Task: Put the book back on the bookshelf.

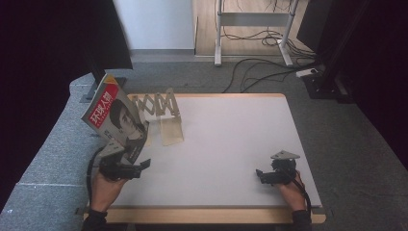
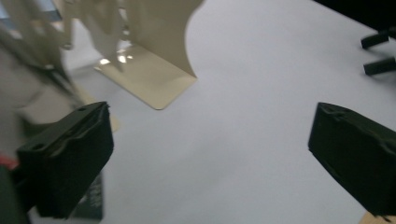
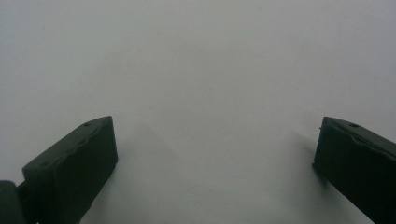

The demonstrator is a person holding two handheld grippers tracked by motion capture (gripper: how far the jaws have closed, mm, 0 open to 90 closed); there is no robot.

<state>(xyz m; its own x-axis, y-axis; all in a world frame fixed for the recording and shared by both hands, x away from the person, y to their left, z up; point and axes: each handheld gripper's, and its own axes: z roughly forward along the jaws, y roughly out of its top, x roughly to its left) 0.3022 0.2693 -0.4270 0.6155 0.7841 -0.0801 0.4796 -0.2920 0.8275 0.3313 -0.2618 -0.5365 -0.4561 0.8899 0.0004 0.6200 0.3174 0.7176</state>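
A magazine (image 1: pixel 115 118) with a red title banner stands tilted at the table's left side, leaning by the left end of a cream folding book rack (image 1: pixel 161 108). My left gripper (image 1: pixel 144 166) sits just in front of the magazine's lower edge, open and apart from it. In the left gripper view the left gripper (image 2: pixel 210 140) stands wide with bare table between the jaws, the rack's base plate (image 2: pixel 149 79) is ahead and the blurred magazine (image 2: pixel 28 93) is at the left. My right gripper (image 1: pixel 260 175) rests near the front right, open; the right gripper (image 3: pixel 215 154) has nothing between its jaws.
The white tabletop (image 1: pixel 226 139) has a wooden rim (image 1: pixel 207 215) along its front. Grey carpet surrounds the table. A dark monitor (image 1: pixel 103 38) stands at the back left. Desk legs and cables (image 1: pixel 260 38) lie beyond the far edge.
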